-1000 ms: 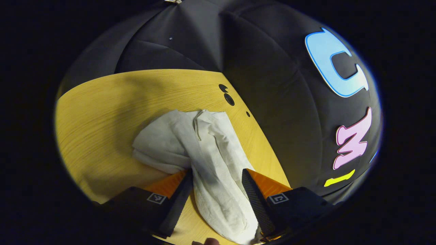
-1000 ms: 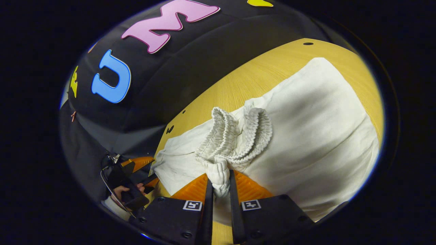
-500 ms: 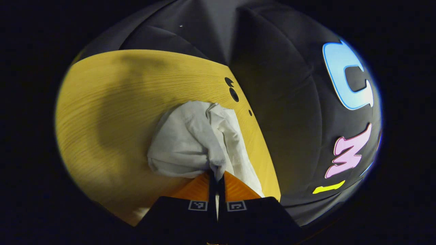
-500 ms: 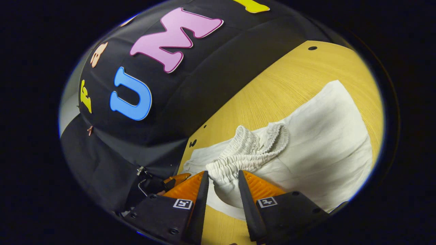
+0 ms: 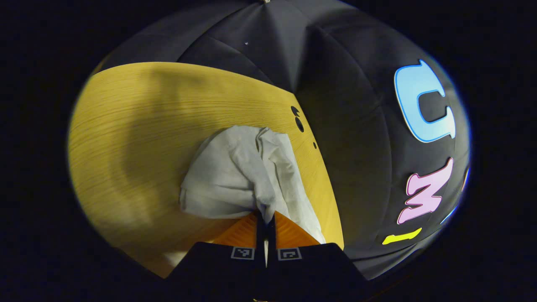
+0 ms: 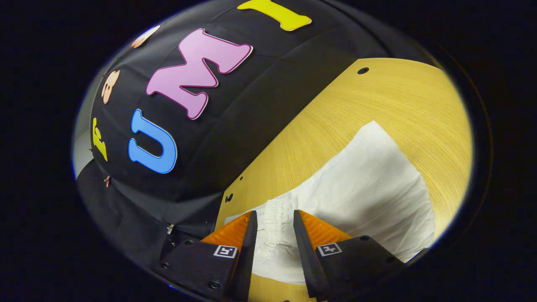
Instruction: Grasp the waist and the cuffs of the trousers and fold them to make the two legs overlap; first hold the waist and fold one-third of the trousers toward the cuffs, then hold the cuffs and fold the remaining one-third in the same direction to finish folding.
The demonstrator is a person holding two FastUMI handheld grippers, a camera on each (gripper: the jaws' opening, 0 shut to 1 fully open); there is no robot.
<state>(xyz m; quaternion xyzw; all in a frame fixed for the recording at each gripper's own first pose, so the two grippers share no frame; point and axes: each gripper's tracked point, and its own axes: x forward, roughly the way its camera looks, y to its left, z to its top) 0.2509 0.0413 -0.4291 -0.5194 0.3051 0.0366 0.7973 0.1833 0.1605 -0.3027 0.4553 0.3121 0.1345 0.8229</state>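
The white trousers (image 5: 235,167) lie on the yellow wooden table (image 5: 138,126). In the left gripper view their cuff end is gathered into a bunch, and my left gripper (image 5: 265,218) is shut on it, the cloth pinched between both fingers. In the right gripper view the trousers (image 6: 369,188) lie flat in a folded slab, the gathered waistband (image 6: 275,220) resting on top. My right gripper (image 6: 273,220) hovers over that waistband, open, its fingers parted on either side without pressing it.
The table's edge runs along the black booth wall (image 6: 235,126) in both views. Small dark holes (image 5: 298,123) mark the tabletop near that edge, and another hole (image 6: 363,70) sits at the far corner. Bare wood (image 6: 398,109) stretches beyond the trousers.
My left gripper went from open around the cuff end to shut on it. My right gripper let go of the waistband, which dropped flat onto the cloth, and drew back slightly.
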